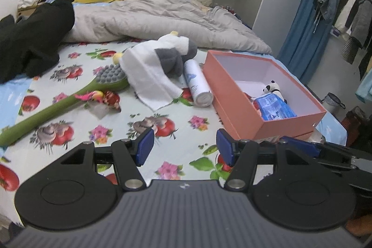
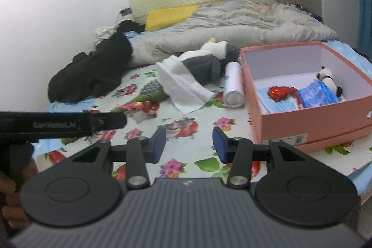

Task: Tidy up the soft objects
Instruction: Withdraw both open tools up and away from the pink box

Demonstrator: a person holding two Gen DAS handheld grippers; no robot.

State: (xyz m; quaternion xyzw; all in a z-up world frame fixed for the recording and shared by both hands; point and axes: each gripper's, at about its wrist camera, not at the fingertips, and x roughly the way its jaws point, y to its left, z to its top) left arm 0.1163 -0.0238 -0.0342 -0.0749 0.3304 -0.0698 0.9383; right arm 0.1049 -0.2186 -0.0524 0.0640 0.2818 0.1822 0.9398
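Sprawling across the fruit-print bedsheet (image 1: 176,131) lie a floppy grey-and-white plush toy (image 1: 172,52), a crumpled white cloth (image 1: 148,80), a smooth white spray can (image 1: 197,85) and a green long-handled brush with rubbery grey nubs (image 1: 69,99). Right of them sits the rigid salmon-pink cardboard box (image 1: 286,124), open, with a small panda plush (image 2: 327,78), a crinkly blue packet (image 2: 316,94) and a red foil piece (image 2: 279,92) inside. Both left gripper (image 1: 184,148) and right gripper (image 2: 189,144) hover with jaws wide, empty, over bare sheet at the bed's near edge.
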